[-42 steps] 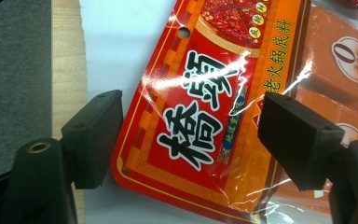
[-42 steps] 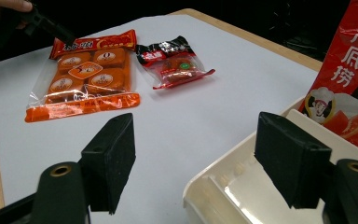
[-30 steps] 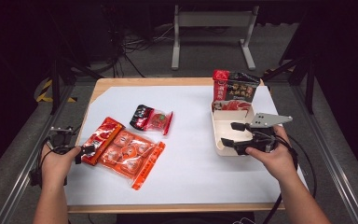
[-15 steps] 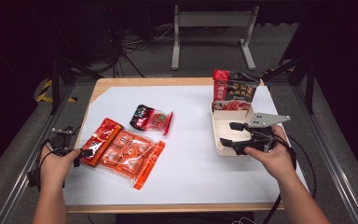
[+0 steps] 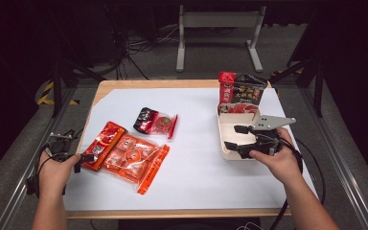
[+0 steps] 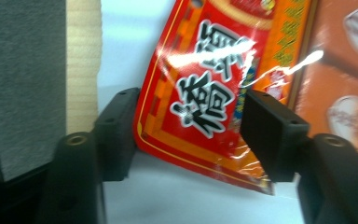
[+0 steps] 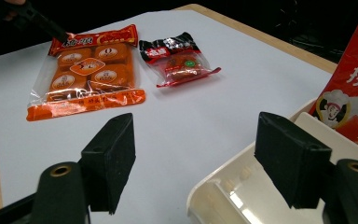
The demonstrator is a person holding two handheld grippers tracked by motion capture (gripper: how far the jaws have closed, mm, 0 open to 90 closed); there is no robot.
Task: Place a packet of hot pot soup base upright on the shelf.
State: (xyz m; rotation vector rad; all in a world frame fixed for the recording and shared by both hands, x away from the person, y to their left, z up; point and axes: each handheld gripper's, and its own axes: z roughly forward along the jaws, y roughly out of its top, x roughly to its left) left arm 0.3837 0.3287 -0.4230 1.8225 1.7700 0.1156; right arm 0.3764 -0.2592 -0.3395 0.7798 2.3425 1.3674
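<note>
An orange snack bag (image 5: 129, 158) with a red header (image 6: 200, 93) lies flat at the table's left. My left gripper (image 5: 84, 158) reaches it from the left. Its jaws have just been closing and stand either side of the header's corner (image 6: 193, 135), still apart and not pinching it. A white tray (image 5: 230, 127) sits at the right. My right gripper (image 5: 237, 137) hovers open over the tray's near corner (image 7: 242, 186), one jaw outside the wall and one above the inside (image 7: 200, 163).
A small dark-and-red packet (image 5: 155, 122) lies mid-table behind the bag. A tall red and black pouch (image 5: 242, 91) stands at the tray's far end. The white sheet (image 5: 196, 167) covers the wooden tabletop, whose left edge (image 6: 81, 70) is close to my left gripper.
The left hand has edged slightly at the bag's red end. The right hand and the tray have stayed put.
</note>
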